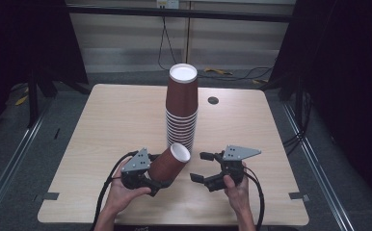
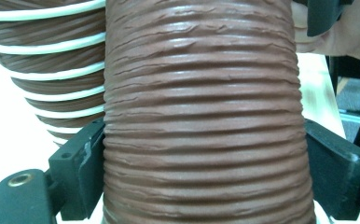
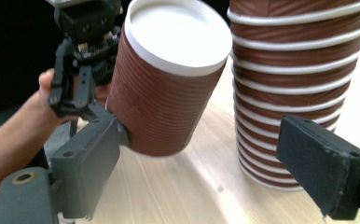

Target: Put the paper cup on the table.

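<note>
The held cup (image 1: pixel 169 163) is reddish brown, its wall ribbed with fine close ridges that run around it, and its rim and flat end are white. The stack of cups (image 1: pixel 181 108) has the same reddish brown, banded by thin white rims one above another, with a white disc at the top. The tabletop (image 1: pixel 102 125) is pale wood with a faint grain and one small dark round hole. The left gripper (image 1: pixel 148 179) and the right gripper (image 1: pixel 204 168) are black, each topped by a grey three-cornered plate dotted with small dark screws. Their cables are black.
</note>
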### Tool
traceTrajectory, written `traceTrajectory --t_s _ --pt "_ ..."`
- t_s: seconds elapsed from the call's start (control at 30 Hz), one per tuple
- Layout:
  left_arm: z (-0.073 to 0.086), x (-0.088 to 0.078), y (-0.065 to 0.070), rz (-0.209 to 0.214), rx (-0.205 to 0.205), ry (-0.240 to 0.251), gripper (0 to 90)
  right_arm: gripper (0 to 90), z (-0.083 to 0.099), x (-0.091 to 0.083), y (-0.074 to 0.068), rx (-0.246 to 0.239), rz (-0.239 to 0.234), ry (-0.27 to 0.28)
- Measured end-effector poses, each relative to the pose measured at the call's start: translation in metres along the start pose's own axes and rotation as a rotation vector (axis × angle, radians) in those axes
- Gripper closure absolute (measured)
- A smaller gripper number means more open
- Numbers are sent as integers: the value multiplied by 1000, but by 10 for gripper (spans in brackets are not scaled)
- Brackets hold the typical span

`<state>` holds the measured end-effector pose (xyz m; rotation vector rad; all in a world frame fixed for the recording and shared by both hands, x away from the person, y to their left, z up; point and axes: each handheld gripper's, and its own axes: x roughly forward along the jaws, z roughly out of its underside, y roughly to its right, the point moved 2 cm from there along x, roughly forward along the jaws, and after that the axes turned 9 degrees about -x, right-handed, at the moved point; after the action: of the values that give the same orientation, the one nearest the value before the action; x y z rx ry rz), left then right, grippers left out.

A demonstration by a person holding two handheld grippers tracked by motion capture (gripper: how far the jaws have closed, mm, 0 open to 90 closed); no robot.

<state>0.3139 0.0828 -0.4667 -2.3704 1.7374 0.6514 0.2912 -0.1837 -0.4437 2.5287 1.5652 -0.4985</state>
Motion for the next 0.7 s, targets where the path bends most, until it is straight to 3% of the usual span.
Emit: traceTrajectory --t_s 0.2,0.27,0.33,0.43,0.53,0.6,0.7 --pt "1 2 -2 2 17 -74 131 136 2 -2 1 -10 15 -46" --pt "1 2 -2 -10 32 -96 132 137 1 -1 0 -10 -22 -66" --pt "-1 2 -3 -20 34 -105 133 138 -1 0 -2 -19 -17 -95" --pt "-5 1 -4 -19 39 -107 134 142 -3 3 -3 -17 -44 -121" --pt "-8 0 -4 -14 57 -125 137 147 -3 7 -5 -35 -37 -145" --pt "-8 2 -3 -18 68 -158 137 152 -3 10 -5 -54 -8 -170" --pt "-9 3 -3 -31 93 -195 138 164 -2 13 -5 -66 -23 -195"
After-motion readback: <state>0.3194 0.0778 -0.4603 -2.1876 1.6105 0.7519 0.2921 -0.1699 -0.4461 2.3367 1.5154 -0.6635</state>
